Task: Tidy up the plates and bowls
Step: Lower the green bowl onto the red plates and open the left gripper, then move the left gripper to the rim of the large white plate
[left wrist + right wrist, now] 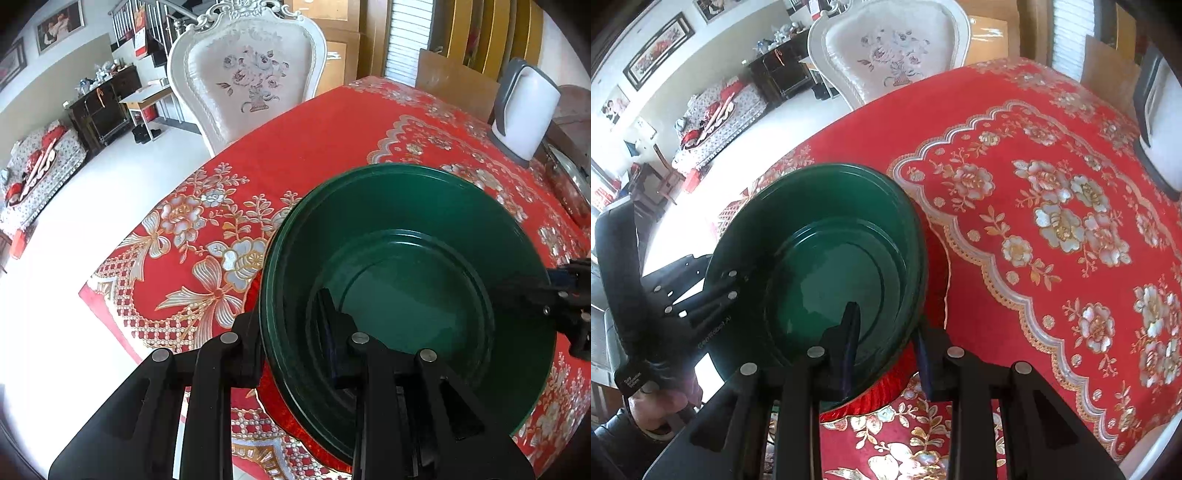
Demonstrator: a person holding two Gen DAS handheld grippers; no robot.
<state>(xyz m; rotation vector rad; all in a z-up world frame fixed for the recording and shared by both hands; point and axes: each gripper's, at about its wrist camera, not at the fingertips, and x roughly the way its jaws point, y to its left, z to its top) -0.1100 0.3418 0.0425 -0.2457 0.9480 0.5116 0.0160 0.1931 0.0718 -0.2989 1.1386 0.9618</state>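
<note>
On the red floral tablecloth (pixel 325 122), near the table's edge, a dark green bowl (pixel 406 280) was found seated on what appeared to be green plates (pixel 266 295) stacked beneath it. The left gripper (pixel 291 332) was closed on the bowl's rim, one finger inside and one outside. The right gripper (pixel 886 347) was likewise clamped across the opposite rim. An ornate white chair (pixel 247 74) and a white kettle (pixel 524 110) were noted beyond.

bowls (pixel 406 288): 2+ stacked | kettle (pixel 524 110): 1 | chair (pixel 247 74): 1 | tongs (pixel 291 332): 2
</note>
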